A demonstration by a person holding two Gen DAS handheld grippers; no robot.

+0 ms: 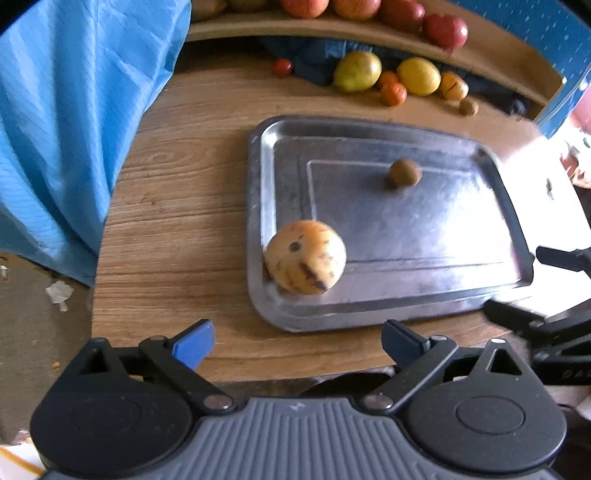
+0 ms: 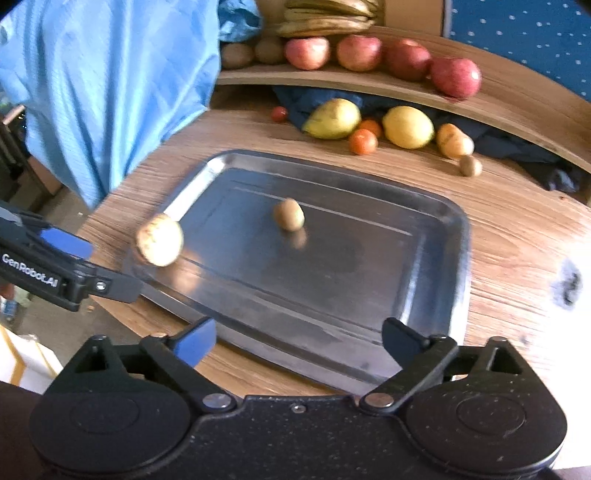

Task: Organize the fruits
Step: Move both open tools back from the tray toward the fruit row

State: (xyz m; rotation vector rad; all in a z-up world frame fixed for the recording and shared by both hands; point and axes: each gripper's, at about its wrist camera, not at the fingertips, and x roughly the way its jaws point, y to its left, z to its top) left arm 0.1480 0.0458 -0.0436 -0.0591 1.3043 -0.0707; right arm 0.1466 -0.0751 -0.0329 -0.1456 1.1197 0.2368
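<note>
Left tongs (image 1: 297,341) and right tongs (image 2: 299,341) both gape wide with nothing between the pads, held over the near edge of the metal tray (image 1: 439,302) on the wooden surface (image 1: 177,206). On the tray: a spotted yellow fruit (image 1: 306,257) at the left rim and a small kiwi (image 1: 403,173) mid-tray, both blurred. Beyond, loose fruits (image 2: 408,126) lie under a shelf (image 2: 332,79) of apples (image 2: 456,76); blue fabric (image 1: 74,110) hides the left side, and the bananas (image 2: 328,18) are cut off at the top.
</note>
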